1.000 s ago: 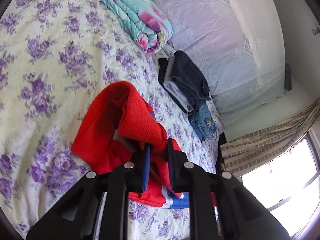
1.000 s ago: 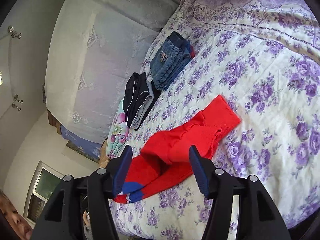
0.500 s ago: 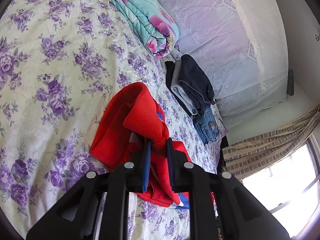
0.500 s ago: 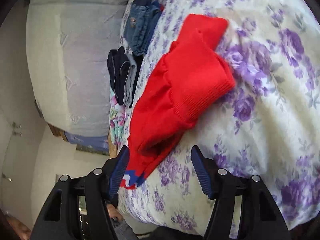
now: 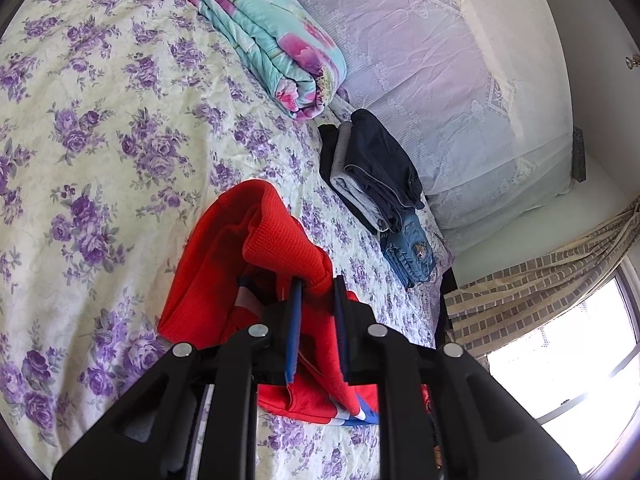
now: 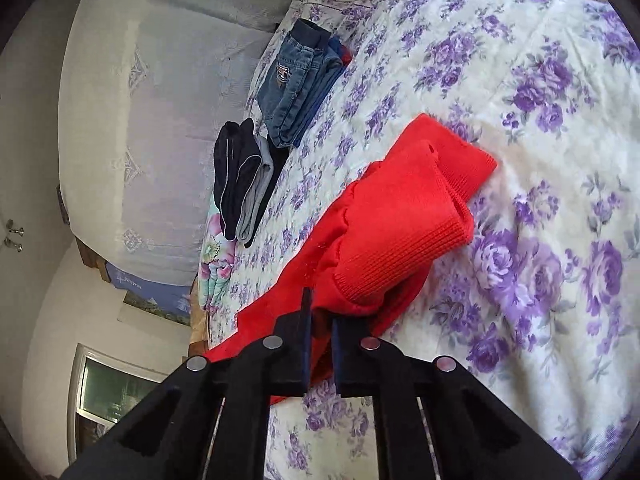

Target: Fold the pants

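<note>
Pinching ribbed red knit pants [image 5: 256, 248], both grippers' fingers [image 5: 296, 300] [image 6: 306, 312] clamp bunched folds, the right just closed.

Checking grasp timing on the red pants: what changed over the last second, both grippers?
The right gripper came down onto the near edge of the red pants; its jaws, open a second ago, have just closed on the fabric. The left gripper stayed shut on the red pants and barely moved. Folded dark pants, jeans and quilt are unchanged.
</note>
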### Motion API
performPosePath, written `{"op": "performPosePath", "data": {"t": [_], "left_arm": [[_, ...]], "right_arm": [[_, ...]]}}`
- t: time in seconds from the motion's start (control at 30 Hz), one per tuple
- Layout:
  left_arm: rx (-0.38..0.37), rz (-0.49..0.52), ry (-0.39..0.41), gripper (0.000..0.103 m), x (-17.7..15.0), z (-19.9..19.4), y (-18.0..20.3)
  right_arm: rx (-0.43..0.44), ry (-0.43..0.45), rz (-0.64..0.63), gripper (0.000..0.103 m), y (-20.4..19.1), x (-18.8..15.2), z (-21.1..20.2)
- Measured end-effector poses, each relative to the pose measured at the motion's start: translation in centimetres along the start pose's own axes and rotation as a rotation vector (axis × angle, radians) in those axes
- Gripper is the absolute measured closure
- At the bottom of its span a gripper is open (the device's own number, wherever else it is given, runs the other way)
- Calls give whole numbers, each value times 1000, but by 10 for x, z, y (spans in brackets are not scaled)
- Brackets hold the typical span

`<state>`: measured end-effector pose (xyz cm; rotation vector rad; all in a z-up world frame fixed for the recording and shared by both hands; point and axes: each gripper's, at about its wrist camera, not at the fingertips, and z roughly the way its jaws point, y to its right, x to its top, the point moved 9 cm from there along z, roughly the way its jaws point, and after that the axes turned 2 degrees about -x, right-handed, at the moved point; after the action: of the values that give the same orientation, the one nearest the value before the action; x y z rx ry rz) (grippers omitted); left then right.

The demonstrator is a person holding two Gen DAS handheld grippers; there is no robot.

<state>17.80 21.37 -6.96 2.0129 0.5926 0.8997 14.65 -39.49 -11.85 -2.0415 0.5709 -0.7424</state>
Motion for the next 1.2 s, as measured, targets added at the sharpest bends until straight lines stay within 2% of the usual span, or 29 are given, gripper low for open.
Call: {"op": "performPosePath", "data": {"t": [0.1, 0.17, 0.27, 0.33, 0.37, 0.47, 0.5, 0.57, 0.67, 0.7, 0.77, 0.93, 1.07, 1.1, 1.2], "left_arm": [[-26, 2, 0, 89, 11, 1, 13], [-44, 49, 43, 93, 22, -5, 31], [-91, 103, 110, 93, 34, -24, 54], [-88, 108, 112, 93, 33, -29, 53], [-69, 93, 99, 93, 28, -28, 45], [-24, 67, 23, 93, 2, -17, 19], [-15, 61, 2, 93, -6, -15, 13], [4, 53, -35, 93, -24, -12, 5], [14, 63, -46, 90, -41, -18, 2], [11, 62, -46, 83, -46, -21, 2], [10, 53, -40, 75, -55, -28, 0], [17, 42, -66, 74, -75, -29, -5], [25, 44, -90, 74, -80, -14, -6], [25, 39, -97, 70, -80, -9, -6], [87, -12, -98, 66, -75, 9, -20]], "right_arm": [[37, 35, -100, 95, -39, 19, -7], [75, 74, -170, 96, -71, 36, -15], [117, 141, -256, 96, -105, 58, -31], [105, 137, -249, 96, -95, 63, -28], [68, 122, -228, 96, -77, 60, -24], [-43, 57, -49, 96, 5, 49, -8], [-61, 49, 10, 96, 29, 46, -5], [-49, 45, 57, 96, 48, 44, -2], [-38, 57, 37, 96, 44, 44, -2], [-40, 61, 24, 96, 40, 45, -1], [-41, 68, -4, 95, 34, 45, -1], [-24, 60, 18, 93, 37, 44, 1], [-7, 53, 59, 94, 49, 39, 5], [0, 55, 61, 94, 50, 38, 5], [8, 56, 66, 94, 50, 38, 5]]}}
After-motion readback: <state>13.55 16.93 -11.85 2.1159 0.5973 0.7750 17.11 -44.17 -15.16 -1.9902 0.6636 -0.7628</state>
